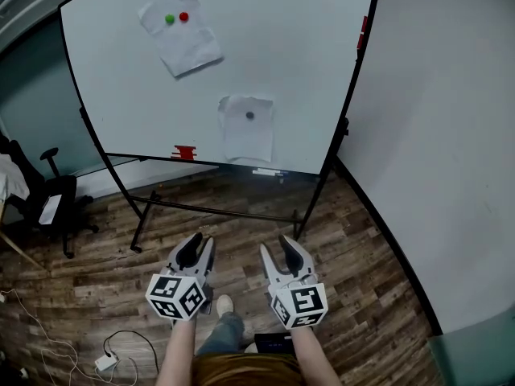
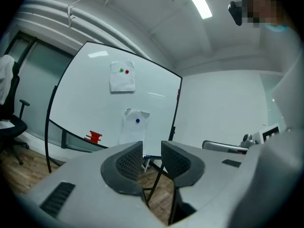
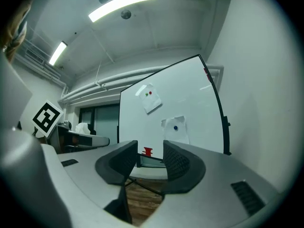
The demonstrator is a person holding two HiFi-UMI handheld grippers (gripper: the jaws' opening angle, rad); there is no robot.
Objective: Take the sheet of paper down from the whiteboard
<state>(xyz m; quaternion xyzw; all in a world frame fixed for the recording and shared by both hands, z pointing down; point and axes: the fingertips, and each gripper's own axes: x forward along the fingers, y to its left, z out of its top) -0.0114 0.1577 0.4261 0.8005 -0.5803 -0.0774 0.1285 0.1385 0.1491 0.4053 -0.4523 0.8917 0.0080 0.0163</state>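
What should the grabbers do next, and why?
Probably walk closer and lift the right gripper toward the lower sheet on the whiteboard. It and the left gripper stand open, empty and well short of the board, and just one magnet pins that sheet.

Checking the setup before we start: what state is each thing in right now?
Whiteboard: upright on its stand.
Upper sheet of paper: on the whiteboard, tilted, pinned by green magnet and red magnet.
Lower sheet of paper: on the whiteboard, pinned by blue magnet.
Left gripper: jaws apart, empty.
Right gripper: jaws apart, empty.
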